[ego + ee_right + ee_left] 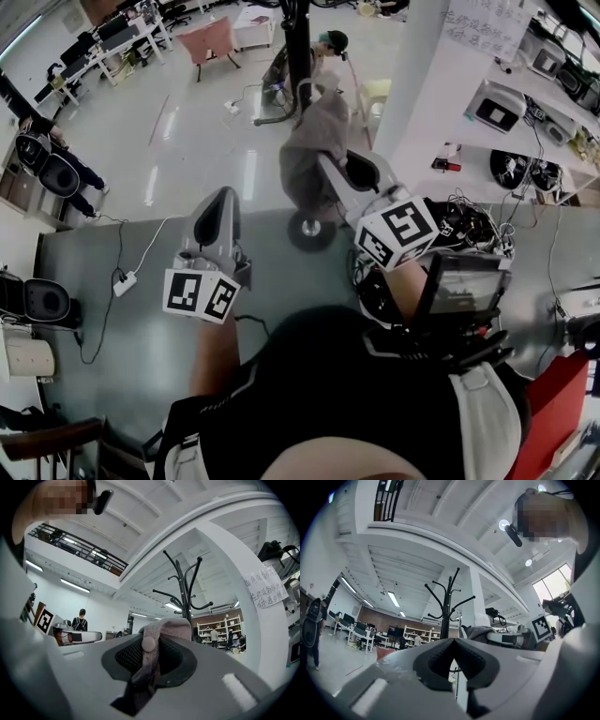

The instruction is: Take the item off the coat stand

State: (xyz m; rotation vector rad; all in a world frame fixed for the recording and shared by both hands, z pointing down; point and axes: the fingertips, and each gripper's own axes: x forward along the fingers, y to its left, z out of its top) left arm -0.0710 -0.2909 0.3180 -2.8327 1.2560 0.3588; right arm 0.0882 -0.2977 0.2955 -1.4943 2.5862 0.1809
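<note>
Right fingers (123,657) around grey garment (164,629), left fingers (437,660) together

Open office-lab: desks (105,45), shelves (420,636)

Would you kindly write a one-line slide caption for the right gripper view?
Right gripper clamped on a grey garment, with the black coat stand standing behind it.

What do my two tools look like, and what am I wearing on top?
The left tool and right tool are both light grey, rounded plastic shells, with dark ribbed pads lining the jaws. Each carries a white cube printed with black square markers. You wear a black top with white trim.
</note>
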